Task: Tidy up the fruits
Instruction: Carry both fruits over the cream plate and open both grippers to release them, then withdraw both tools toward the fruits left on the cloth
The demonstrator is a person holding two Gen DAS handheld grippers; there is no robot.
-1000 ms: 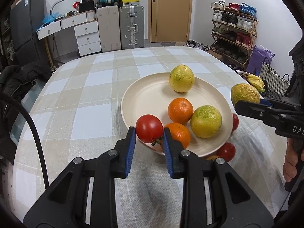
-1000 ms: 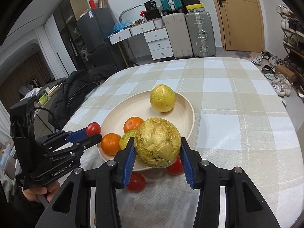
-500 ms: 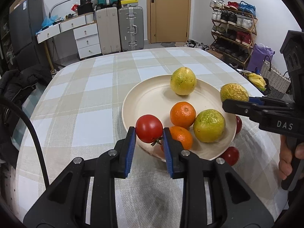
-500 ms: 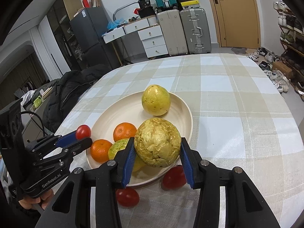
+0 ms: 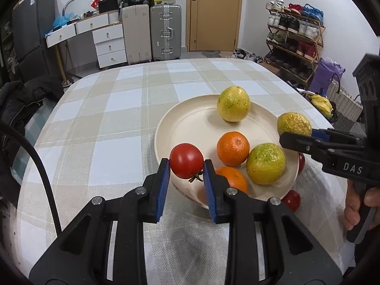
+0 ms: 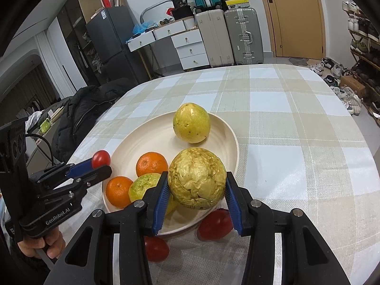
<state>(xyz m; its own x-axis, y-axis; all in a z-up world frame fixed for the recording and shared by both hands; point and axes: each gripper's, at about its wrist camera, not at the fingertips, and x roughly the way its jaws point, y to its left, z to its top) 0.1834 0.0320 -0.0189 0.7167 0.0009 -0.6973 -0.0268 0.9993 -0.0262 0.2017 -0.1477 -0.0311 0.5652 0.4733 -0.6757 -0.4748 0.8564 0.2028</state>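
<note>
My left gripper is shut on a red tomato, held over the near-left rim of the cream plate. My right gripper is shut on a wrinkled yellow fruit above the plate's near right side; that fruit and gripper also show at the right of the left wrist view. On the plate lie a smooth yellow fruit, two oranges and a yellow-green fruit. Two red tomatoes rest on the cloth by the plate's near edge.
The round table carries a beige and white checked cloth. A dark jacket lies off its left side. Suitcases, drawers and a shoe rack stand in the room behind. A hand grips the right tool's handle.
The right gripper with the wrinkled fruit has moved in over the plate and slightly down. The left gripper with its tomato has stayed nearly still.
</note>
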